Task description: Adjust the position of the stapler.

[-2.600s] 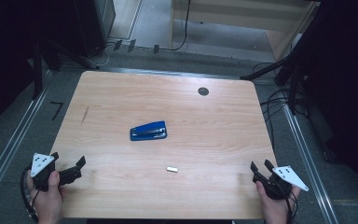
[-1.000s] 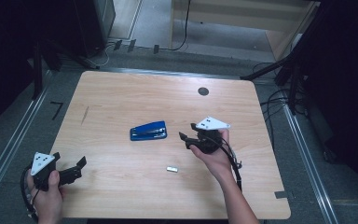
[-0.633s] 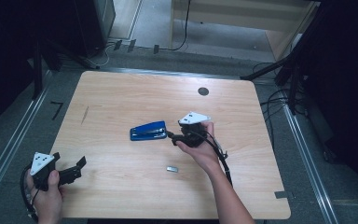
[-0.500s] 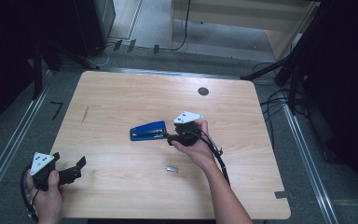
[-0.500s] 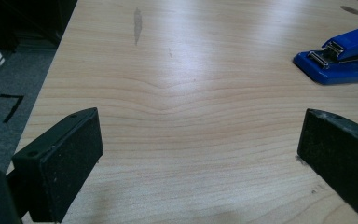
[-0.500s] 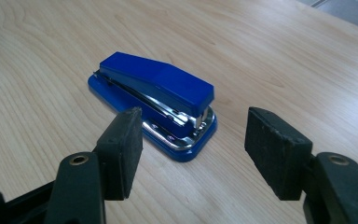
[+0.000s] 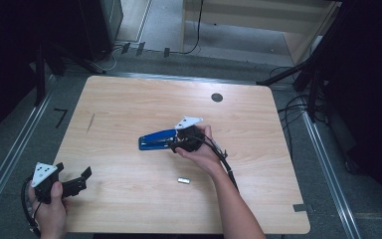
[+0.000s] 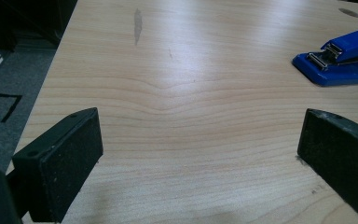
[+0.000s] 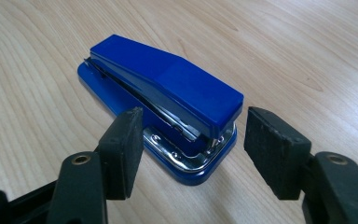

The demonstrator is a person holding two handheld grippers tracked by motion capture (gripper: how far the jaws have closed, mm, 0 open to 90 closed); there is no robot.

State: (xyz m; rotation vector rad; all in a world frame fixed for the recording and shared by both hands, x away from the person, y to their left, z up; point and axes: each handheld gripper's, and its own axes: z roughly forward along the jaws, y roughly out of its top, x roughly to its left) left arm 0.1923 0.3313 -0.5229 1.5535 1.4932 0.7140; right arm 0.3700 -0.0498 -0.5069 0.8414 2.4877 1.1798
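Your right gripper straddles the end of the blue stapler, not yet gripping.

The stapler lies flat near the middle of the table, its long side roughly parallel to the near edge. Your right gripper's jaws have just been opening and now stand apart on either side of the stapler's right-hand end, with gaps showing between pads and stapler in the right gripper view. Your left gripper sits at the near left corner, jaws wide apart with only bare tabletop between them. A small metal piece lies toward the near edge, well apart from the stapler.
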